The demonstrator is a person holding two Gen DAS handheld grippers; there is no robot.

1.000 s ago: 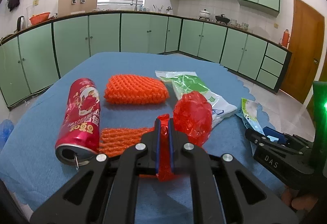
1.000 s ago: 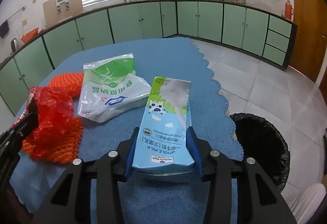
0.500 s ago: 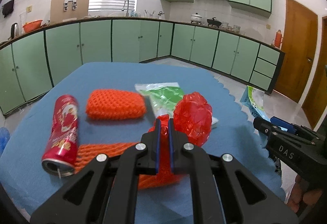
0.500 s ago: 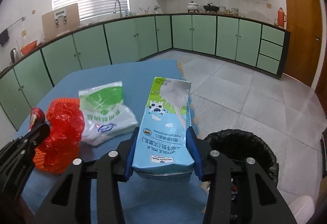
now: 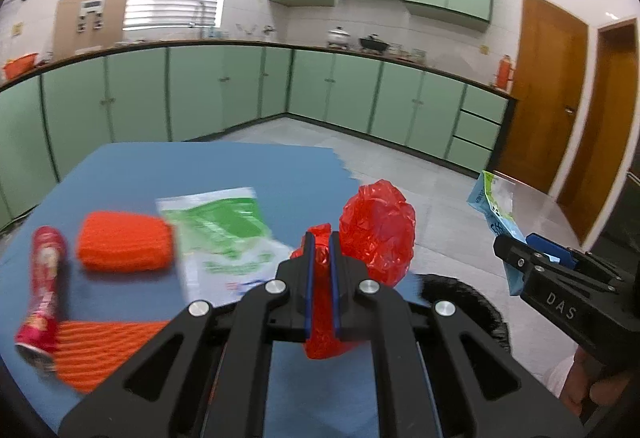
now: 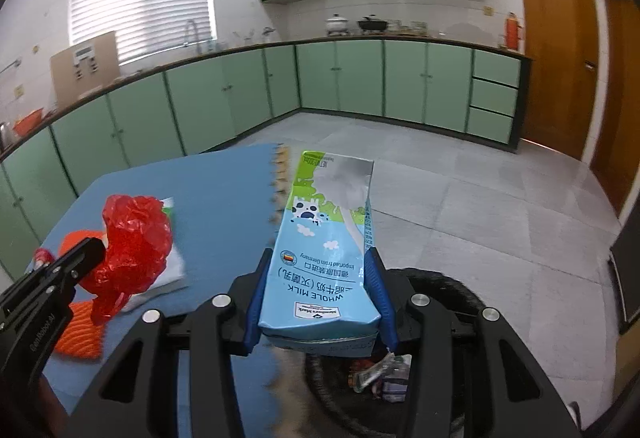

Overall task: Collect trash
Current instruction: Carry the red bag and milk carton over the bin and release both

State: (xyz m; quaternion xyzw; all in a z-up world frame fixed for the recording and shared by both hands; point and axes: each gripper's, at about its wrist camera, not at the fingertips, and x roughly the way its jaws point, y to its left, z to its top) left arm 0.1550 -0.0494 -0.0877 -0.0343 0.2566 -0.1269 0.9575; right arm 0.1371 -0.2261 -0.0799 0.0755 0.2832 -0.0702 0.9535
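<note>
The right gripper [image 6: 318, 292] clamps a blue milk carton [image 6: 326, 250] above the black trash bin [image 6: 452, 298] beside the table [image 6: 224, 198]. The left gripper [image 5: 320, 250] pinches a red plastic bag [image 5: 376, 230] over the table edge; farther back lie a green-white pouch [image 5: 224, 234], orange nets [image 5: 126, 246] and a red can [image 5: 44, 290].

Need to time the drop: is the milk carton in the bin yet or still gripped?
Gripped, not in. The right gripper clamps the milk carton between both fingers, above the black bin.
</note>
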